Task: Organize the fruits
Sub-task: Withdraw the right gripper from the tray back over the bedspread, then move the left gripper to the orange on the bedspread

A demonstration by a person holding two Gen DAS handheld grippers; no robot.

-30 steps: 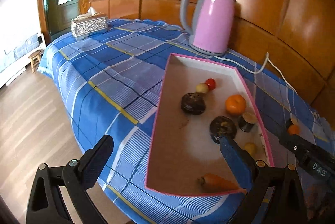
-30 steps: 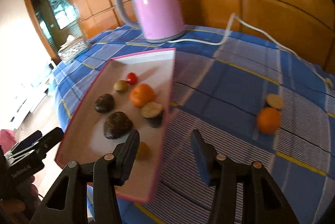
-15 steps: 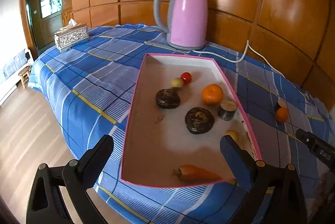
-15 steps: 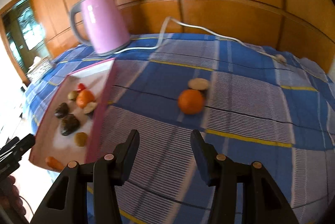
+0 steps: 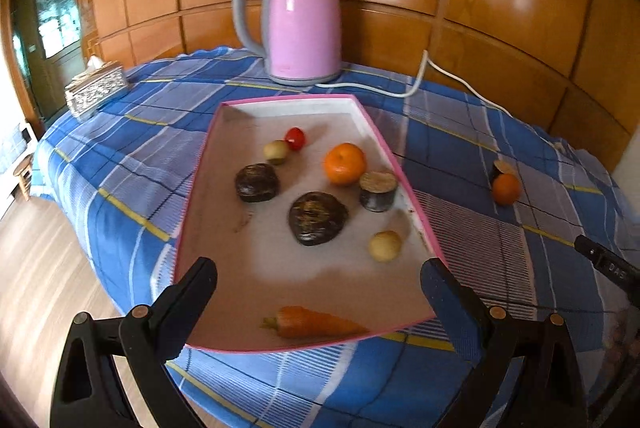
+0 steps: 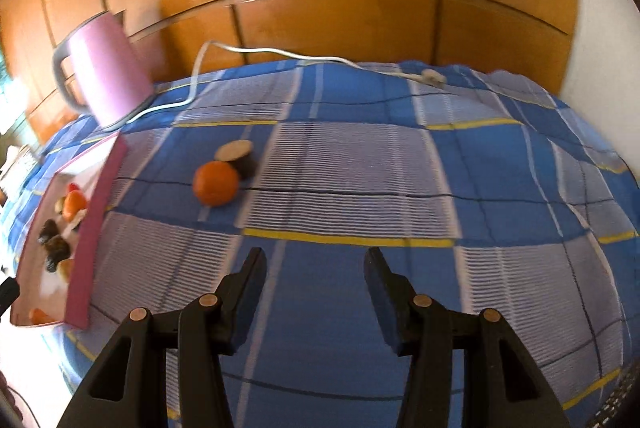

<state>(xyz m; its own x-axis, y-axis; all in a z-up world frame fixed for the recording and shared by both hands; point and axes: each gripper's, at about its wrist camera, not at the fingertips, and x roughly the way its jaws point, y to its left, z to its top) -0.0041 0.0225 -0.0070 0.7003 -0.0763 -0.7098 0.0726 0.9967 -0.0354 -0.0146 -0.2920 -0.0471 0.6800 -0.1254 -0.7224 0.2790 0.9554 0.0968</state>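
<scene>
A pink-rimmed tray [image 5: 400,163] lies on the blue checked tablecloth and holds an orange [image 5: 345,163], a carrot [image 5: 316,322], a red tomato [image 5: 295,138], two dark lumps [image 5: 318,218] and several other pieces. My left gripper [image 5: 320,280] is open and empty over the tray's near end. A second orange [image 6: 216,183] lies on the cloth right of the tray, touching a dark cut piece [image 6: 238,156]; the orange also shows in the left wrist view [image 5: 506,189]. My right gripper [image 6: 316,268] is open and empty, nearer than that orange and to its right.
A pink kettle [image 5: 298,23] stands behind the tray, its white cord [image 6: 280,55] trailing along the back of the table. A silver tissue box [image 5: 96,89] sits far left. Wooden panels back the table; its edge drops to the floor on the left.
My left gripper has swung right, so the tray sits centred between its fingers. My right gripper has turned right, away from the tray, toward the loose orange on the cloth.
</scene>
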